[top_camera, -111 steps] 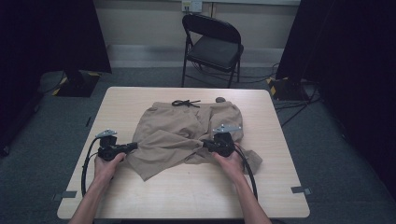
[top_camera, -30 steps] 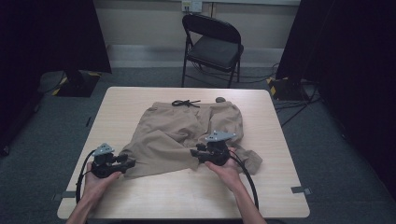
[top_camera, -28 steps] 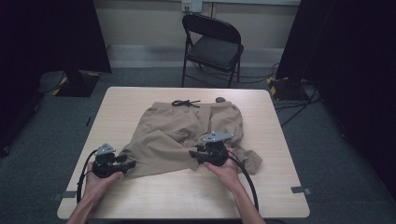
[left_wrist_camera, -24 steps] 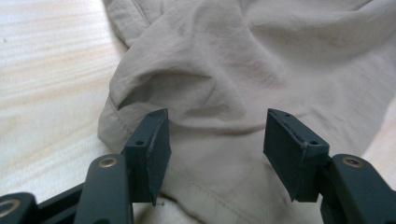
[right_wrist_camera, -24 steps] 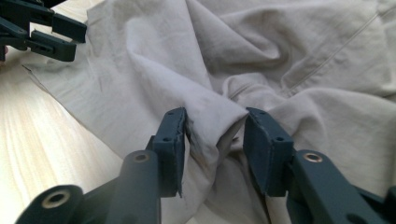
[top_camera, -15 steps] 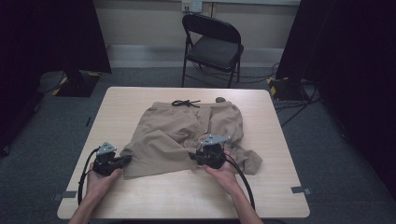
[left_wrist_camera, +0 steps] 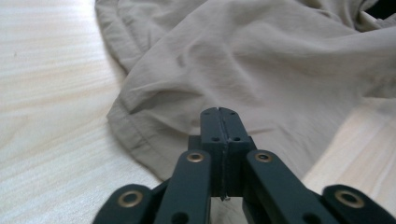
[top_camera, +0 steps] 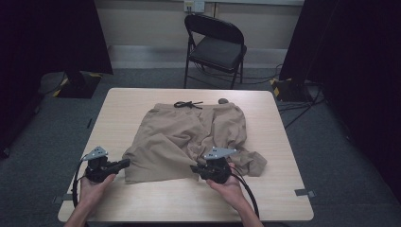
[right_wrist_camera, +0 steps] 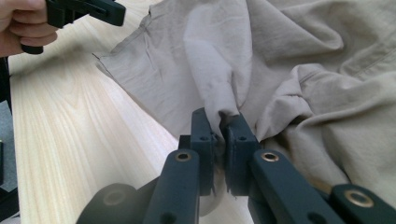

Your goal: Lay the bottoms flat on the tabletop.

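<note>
With both claws having just closed, our right claw (right_wrist_camera: 219,122) pinching a fold of the shorts (top_camera: 189,137) mid-surface (top_camera: 142,208) and our left claw (left_wrist_camera: 219,114) shut at their hem, we lift both corners evenly and keep the cloth taut.

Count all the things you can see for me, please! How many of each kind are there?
Tan shorts: 1
Hand-held grippers: 2, the left hand-held gripper and the right hand-held gripper
Wooden table: 1
Black folding chair: 1
Small dark thing on the table by the shorts' waistband, too small to tell what: 1
Total: 6
</note>
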`<move>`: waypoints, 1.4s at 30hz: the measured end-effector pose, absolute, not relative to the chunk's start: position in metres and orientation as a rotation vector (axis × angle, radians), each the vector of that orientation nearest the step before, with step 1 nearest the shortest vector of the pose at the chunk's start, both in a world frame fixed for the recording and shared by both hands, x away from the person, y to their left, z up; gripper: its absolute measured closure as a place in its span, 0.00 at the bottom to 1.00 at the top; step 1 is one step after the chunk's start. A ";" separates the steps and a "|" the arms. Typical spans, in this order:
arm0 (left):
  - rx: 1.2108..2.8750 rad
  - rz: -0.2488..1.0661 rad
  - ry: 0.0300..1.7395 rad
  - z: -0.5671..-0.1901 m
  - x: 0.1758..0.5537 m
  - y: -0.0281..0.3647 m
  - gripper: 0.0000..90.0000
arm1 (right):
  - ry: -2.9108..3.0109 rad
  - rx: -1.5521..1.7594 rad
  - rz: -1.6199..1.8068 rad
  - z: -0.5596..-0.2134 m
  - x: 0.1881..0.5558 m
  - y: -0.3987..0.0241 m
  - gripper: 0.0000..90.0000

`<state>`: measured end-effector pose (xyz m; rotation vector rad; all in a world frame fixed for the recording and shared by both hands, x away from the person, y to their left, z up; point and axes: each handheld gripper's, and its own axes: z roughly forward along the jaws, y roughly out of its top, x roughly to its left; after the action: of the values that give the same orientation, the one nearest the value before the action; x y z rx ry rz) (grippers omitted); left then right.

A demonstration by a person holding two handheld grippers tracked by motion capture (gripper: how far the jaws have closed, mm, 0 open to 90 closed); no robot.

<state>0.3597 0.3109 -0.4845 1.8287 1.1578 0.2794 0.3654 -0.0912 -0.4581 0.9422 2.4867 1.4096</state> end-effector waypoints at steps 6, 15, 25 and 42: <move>1.845 0.299 1.208 -0.490 0.375 0.304 0.56 | 2.480 0.970 1.402 -0.462 0.370 -0.093 0.95; 1.863 0.361 1.269 -0.499 0.393 0.294 0.51 | 2.482 0.980 1.402 -0.465 0.373 -0.095 0.95; 1.886 0.297 1.206 -0.497 0.381 0.296 0.97 | 2.508 0.934 1.403 -0.460 0.363 -0.090 0.95; 1.714 0.275 1.161 -0.463 0.350 0.336 0.97 | 2.544 0.803 1.552 -0.434 0.324 -0.081 0.95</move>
<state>0.3503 0.3360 -0.4627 1.7137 1.1608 0.2748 0.3243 -0.0805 -0.4338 0.8026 2.5444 1.5525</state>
